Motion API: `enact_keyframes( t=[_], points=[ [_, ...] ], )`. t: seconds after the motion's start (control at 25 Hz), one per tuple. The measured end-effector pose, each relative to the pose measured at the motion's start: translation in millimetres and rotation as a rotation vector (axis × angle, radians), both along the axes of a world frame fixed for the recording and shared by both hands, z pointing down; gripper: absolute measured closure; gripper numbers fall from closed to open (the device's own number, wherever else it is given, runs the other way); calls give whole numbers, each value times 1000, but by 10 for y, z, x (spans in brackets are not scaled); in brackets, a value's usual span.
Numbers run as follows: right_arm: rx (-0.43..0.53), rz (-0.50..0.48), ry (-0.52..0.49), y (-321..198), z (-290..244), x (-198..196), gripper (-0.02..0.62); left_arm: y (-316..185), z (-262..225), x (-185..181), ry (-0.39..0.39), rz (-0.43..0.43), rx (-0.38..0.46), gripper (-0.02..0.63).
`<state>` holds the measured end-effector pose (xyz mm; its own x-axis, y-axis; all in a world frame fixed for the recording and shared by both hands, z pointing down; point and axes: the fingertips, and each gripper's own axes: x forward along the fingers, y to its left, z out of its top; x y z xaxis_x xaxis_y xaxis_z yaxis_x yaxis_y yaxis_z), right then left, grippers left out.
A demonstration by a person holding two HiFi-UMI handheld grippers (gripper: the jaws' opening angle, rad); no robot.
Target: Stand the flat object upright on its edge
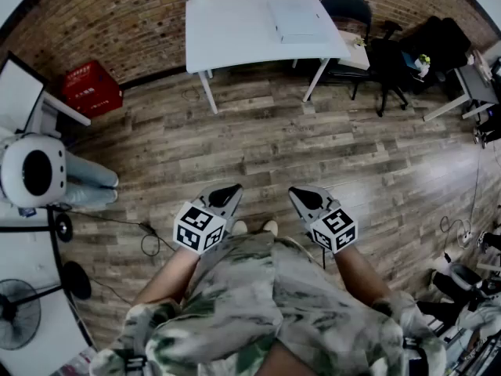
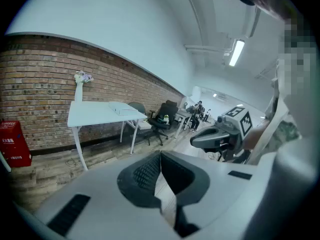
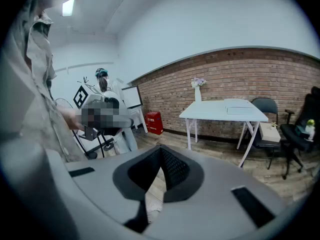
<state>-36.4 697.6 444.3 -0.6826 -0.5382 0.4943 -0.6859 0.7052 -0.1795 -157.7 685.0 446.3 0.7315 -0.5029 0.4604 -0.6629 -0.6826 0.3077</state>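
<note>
- Shirt [image 1: 258, 304] fills the bottom of the head view. Just beyond it the left gripper [image 1: 224, 195] and right gripper [image 1: 308, 199] are held side by side at waist level, above the shoes [image 1: 253, 227].
- Both grippers: jaws together, with nothing between them. Each gripper's own view shows only floor past the closed tips.
- Task item: a flat white object [image 1: 296, 20] lies flat on the white table [image 1: 235, 34], toward its right end. It is well apart from both grippers, with open wooden floor between.
- Judgement: the task is not started, and the step in hand is the approach.
- To do it well:
  - Stand square to the table's long side.
  - Part the jaws before reaching in.
  - Lift one long edge with one gripper.
  - Steady the opposite face with the other until the object balances.
- View differences:
  - The gripper views show the table from the side, the object's low profile, and a vase [image 2: 80, 83] at the wall end.
  - Only the left gripper view shows seated people far off.
  - Only the head view shows how much floor remains to cross.
</note>
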Motion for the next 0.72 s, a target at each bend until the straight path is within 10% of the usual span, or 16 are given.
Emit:
enact_keyframes(
  t=[0.72],
  points=[
    [22, -20, -22, -226, 177, 1114, 571, -340, 28, 1314, -87, 56, 52, 578]
  ],
)
